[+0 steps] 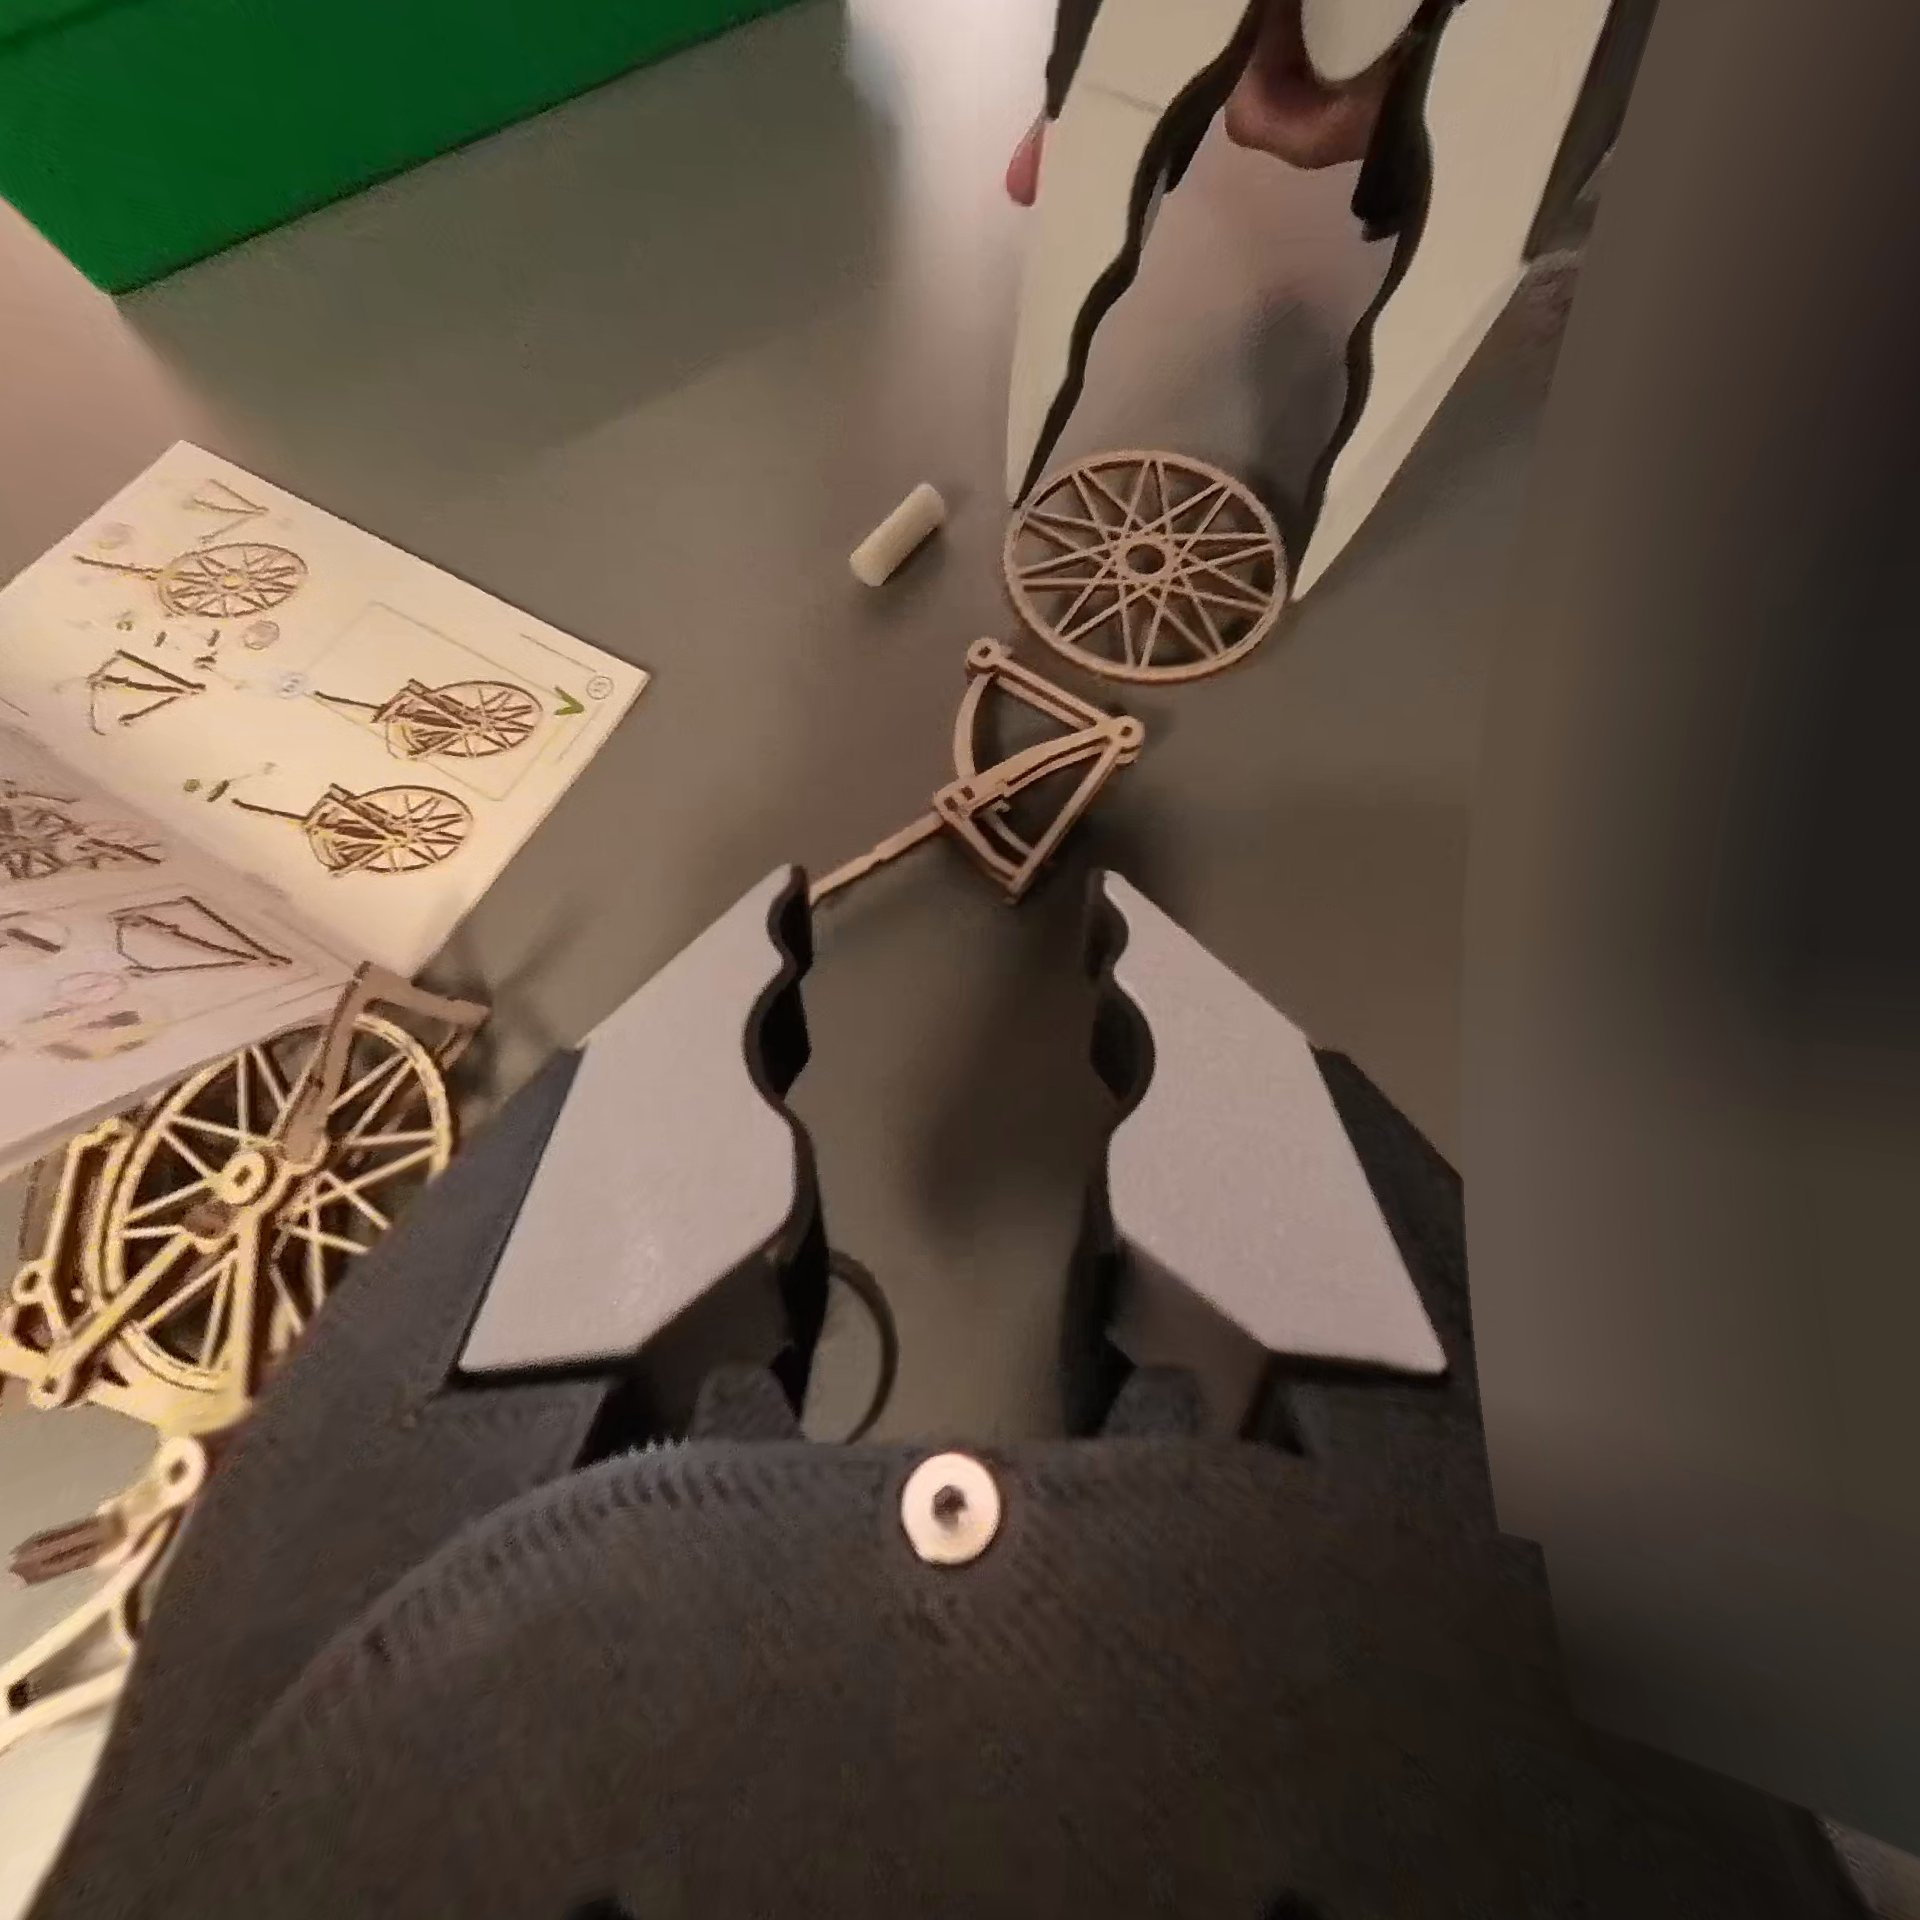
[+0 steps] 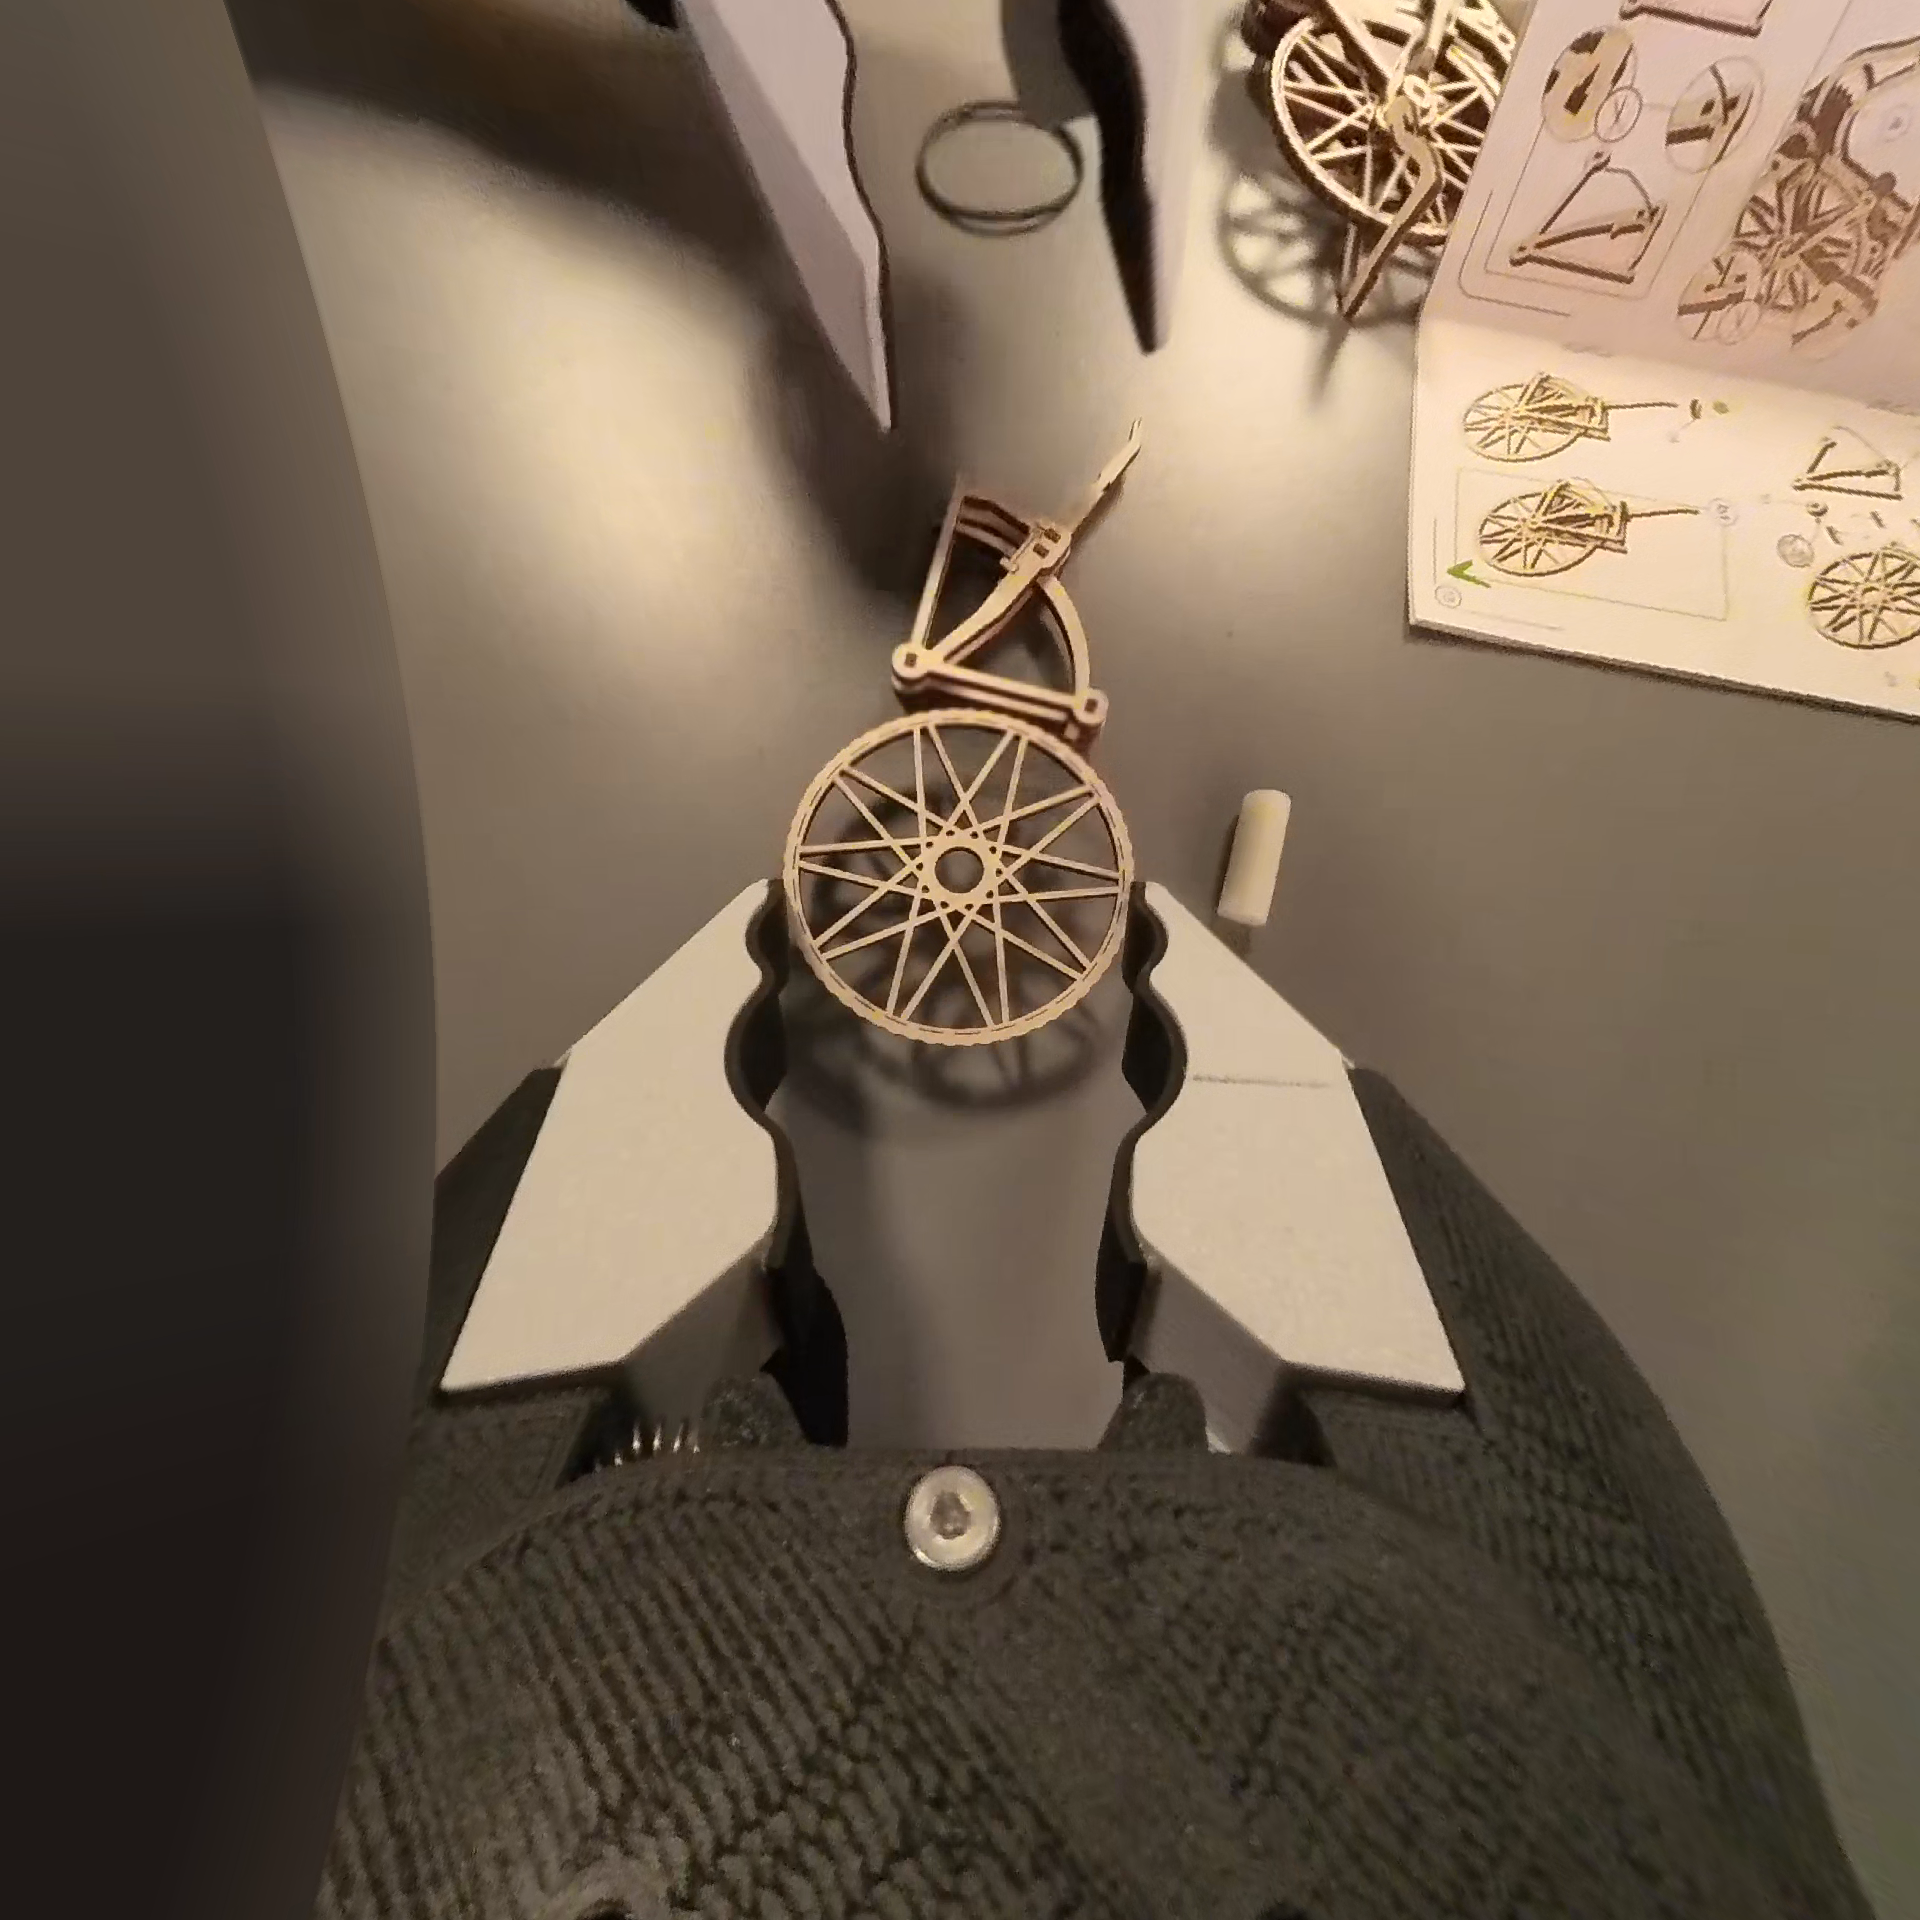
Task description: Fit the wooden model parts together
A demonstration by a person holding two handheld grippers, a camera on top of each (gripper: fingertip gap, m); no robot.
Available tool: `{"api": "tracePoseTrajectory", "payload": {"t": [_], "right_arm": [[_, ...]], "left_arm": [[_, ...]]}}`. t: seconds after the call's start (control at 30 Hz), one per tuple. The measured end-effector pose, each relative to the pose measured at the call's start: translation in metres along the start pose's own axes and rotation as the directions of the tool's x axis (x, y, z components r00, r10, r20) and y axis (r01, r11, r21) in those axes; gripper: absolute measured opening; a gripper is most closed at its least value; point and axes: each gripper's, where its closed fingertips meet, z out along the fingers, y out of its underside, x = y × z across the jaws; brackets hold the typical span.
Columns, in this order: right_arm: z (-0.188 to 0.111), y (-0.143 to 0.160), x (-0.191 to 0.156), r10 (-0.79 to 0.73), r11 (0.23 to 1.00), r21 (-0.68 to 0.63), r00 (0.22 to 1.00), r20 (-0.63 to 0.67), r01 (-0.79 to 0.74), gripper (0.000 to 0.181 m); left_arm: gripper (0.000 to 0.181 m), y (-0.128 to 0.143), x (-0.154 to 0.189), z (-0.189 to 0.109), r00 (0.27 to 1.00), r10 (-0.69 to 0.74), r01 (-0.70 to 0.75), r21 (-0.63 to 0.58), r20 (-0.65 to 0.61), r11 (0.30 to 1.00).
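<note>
Assembled model cut off at 8 o'clock. Right gripper clenched on wheel; left gripper released, bare table at 3 o'clock.

Grey table: booklet, white peg, wooden frame, black ring.

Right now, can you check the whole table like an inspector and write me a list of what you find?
Surface: grey table, bare between items.
Job's things: spoked wheel between right gripper's fingers; wooden frame lying flat; built model beside the instruction booklet.
Clutter: small white cylinder; black ring.
Grippers: right gripper holds the wheel; left gripper open, empty.
Cables: nothing seen.
Surroundings: green box.
</note>
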Motion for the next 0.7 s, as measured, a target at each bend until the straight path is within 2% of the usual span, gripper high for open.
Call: {"api": "tracePoseTrajectory", "payload": {"t": [0.17, 0.3, 0.37, 0.5, 0.57, 0.7], "right_arm": [[-0.001, 0.001, 0.0, -0.002, 1.0, -0.005, 1.0, 0.003, 0.002, 0.063], [0.002, 0.001, -0.001, -0.013, 1.0, -0.014, 1.0, 0.007, 0.013, 0.063], [0.003, 0.001, 0.0, -0.018, 1.0, -0.019, 1.0, 0.006, 0.018, 0.063], [0.001, -0.001, 0.004, -0.017, 1.0, -0.013, 1.0, -0.008, 0.016, 0.063], [-0.001, -0.003, 0.006, -0.008, 1.0, -0.001, 1.0, -0.013, 0.008, 0.063], [-0.004, -0.007, 0.012, 0.025, 1.0, 0.014, 1.0, -0.017, -0.025, 0.063]], "left_arm": [[0.072, -0.002, 0.005, 0.007, 0.988, 0.061, -0.063, -0.014, -0.145, 0.998], [0.074, 0.001, 0.013, 0.019, 0.962, 0.166, -0.18, -0.047, -0.218, 0.982], [0.069, 0.004, 0.012, 0.026, 0.955, 0.197, -0.219, -0.08, -0.221, 0.972], [0.047, 0.005, 0.016, 0.028, 0.948, 0.159, -0.192, -0.098, -0.274, 0.977], [0.033, 0.004, 0.01, 0.028, 0.962, 0.135, -0.161, -0.094, -0.238, 0.982], [0.032, 0.004, -0.005, 0.027, 0.989, -0.016, 0.004, -0.085, -0.147, 0.996]]}}
